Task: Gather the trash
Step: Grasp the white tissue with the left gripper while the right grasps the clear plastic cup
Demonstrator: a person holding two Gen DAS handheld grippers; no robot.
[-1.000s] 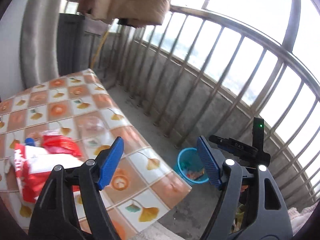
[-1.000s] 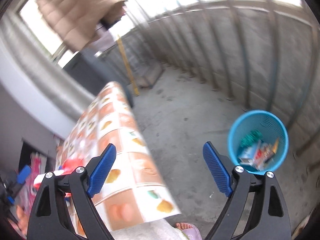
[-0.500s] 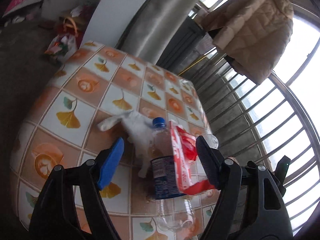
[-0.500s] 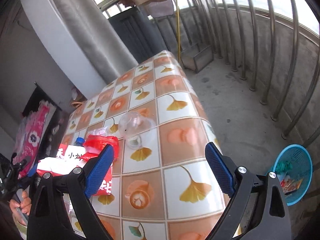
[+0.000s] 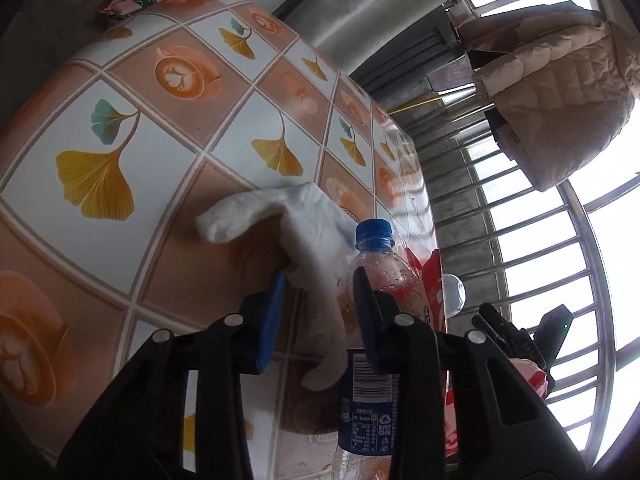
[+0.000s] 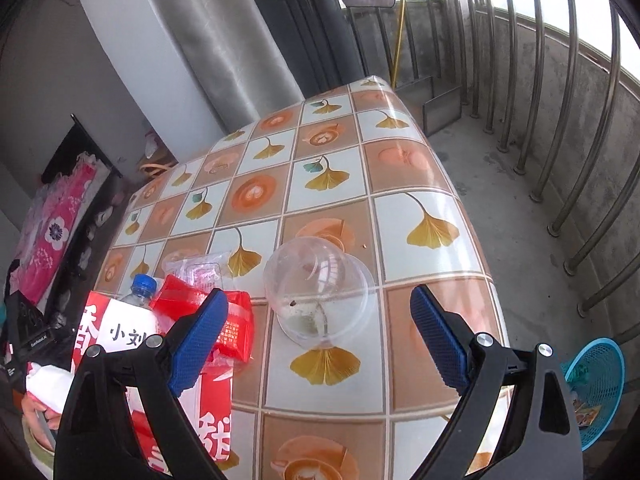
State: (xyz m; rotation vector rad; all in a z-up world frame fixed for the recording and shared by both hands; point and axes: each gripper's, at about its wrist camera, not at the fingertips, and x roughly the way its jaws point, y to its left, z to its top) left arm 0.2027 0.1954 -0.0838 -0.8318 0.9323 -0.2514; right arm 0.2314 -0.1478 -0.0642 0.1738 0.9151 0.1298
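balcony table (image 6: 400, 152) | left gripper (image 5: 316, 300) jaws closing around tissue (image 5: 316, 240) | right gripper (image 6: 320, 336) jaws apart (bin (image 6: 596, 384) only here)

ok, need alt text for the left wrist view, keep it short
The left gripper is closing its blue fingers around a crumpled white tissue on a table covered in a ginkgo-leaf cloth. A blue-capped plastic bottle and red packaging lie just beside it; a beige jacket hangs by the balcony railing behind.

Home balcony, metal railing (image 6: 568, 128), hung jacket (image 5: 560, 92), tableclothed table (image 6: 400, 160)
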